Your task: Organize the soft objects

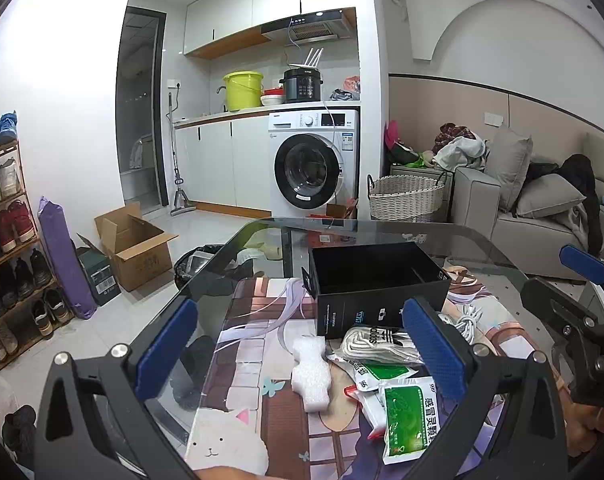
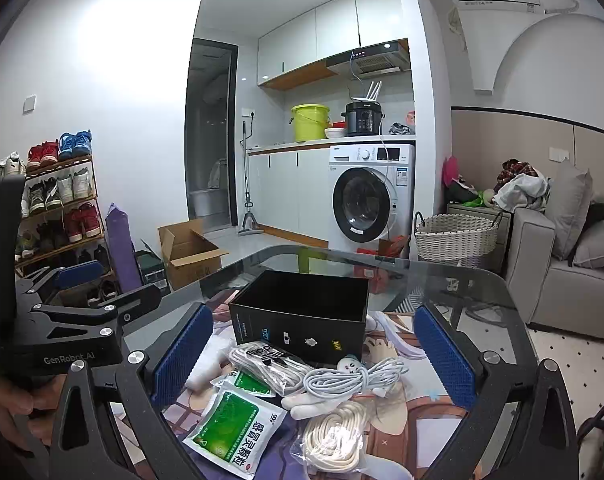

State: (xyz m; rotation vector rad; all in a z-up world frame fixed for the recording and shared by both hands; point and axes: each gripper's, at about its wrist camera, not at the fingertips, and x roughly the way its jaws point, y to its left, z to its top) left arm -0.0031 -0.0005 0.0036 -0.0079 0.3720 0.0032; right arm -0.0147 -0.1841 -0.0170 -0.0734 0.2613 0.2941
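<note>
Two green-and-white sachets [image 2: 232,428] lie nearest, on the printed mat [image 1: 262,304] of the glass bench [image 1: 382,226]. Around them lie two bags of pale laces [image 2: 334,436], one coiled white cable [image 2: 350,378] and one white foam piece [image 1: 312,372]. Just behind them stands one open black box [image 2: 302,312]. The left tool [image 1: 302,354] and right tool [image 2: 314,360] each hang above the pile with jaws spread wide, grasping nothing. A hand [image 2: 10,408] grips the left tool's handle.
</note>
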